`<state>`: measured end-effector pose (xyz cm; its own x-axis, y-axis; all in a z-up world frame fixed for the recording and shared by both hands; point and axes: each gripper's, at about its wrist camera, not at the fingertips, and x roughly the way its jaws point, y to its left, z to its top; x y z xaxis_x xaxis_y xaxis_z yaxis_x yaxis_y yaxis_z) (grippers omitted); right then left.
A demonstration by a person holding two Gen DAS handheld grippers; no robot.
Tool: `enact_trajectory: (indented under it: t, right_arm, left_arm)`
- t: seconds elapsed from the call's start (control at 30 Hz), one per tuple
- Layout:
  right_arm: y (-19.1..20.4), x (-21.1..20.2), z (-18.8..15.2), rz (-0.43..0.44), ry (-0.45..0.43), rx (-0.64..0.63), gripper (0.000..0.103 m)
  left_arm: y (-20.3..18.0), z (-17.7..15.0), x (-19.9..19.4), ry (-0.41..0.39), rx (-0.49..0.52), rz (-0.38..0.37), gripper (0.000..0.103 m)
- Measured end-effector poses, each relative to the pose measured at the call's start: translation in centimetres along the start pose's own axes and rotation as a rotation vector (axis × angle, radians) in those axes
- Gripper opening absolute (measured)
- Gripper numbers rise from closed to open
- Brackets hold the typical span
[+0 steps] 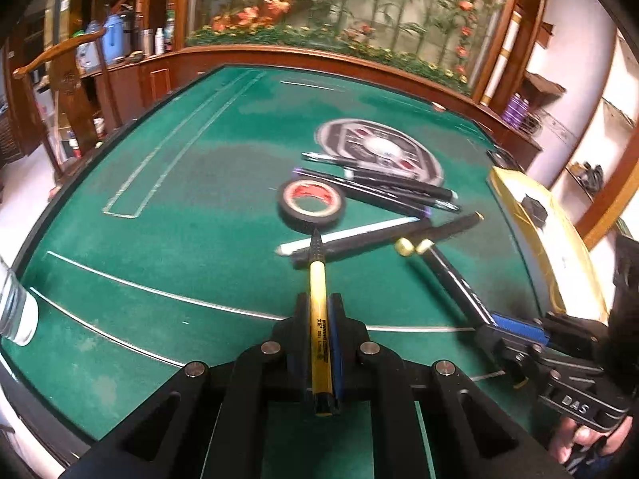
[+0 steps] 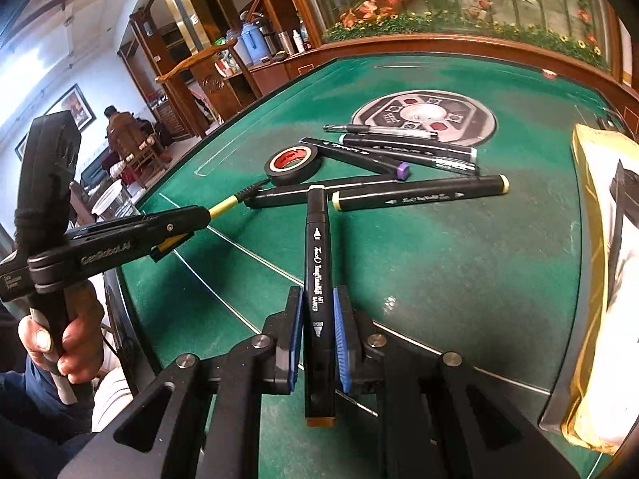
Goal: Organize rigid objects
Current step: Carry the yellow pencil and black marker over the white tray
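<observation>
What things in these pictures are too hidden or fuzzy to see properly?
- Clear plastic container, left wrist view: cut off by the left edge, contents unknowable.
- Yellow padded envelope, right wrist view: runs off the right edge; its black label is unreadable.
- Round grey dial in the green table, left wrist view: blurred, markings unclear.
- Yellow pen in the left gripper: small print too tiny.
- Black art marker in the right gripper: far tip colour unclear.

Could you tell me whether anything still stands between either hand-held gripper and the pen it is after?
No. The left hand-held gripper is already shut on the yellow pen, and the right hand-held gripper is shut on the black art marker. Both pens point toward the loose markers and tape roll beyond.
</observation>
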<state>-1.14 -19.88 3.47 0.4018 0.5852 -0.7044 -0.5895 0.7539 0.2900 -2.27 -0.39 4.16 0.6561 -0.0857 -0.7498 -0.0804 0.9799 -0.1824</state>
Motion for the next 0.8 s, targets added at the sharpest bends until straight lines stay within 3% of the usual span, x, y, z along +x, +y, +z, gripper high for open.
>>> enact_trajectory:
  t: [0.47,0.8]
  right_arm:
    - [-2.1,-2.6,-1.4,-0.018,-0.056,0.080,0.014]
    - [-5.2,-6.6,-1.7,-0.057,-0.152,0.170,0.014]
  left_arm:
    - [-6.1,-0.8,-0.4,0.038,0.106,-0.080,0.008]
    - [-12.0,1.1,-1.7,-0.017,0.184,-0.162,0.008]
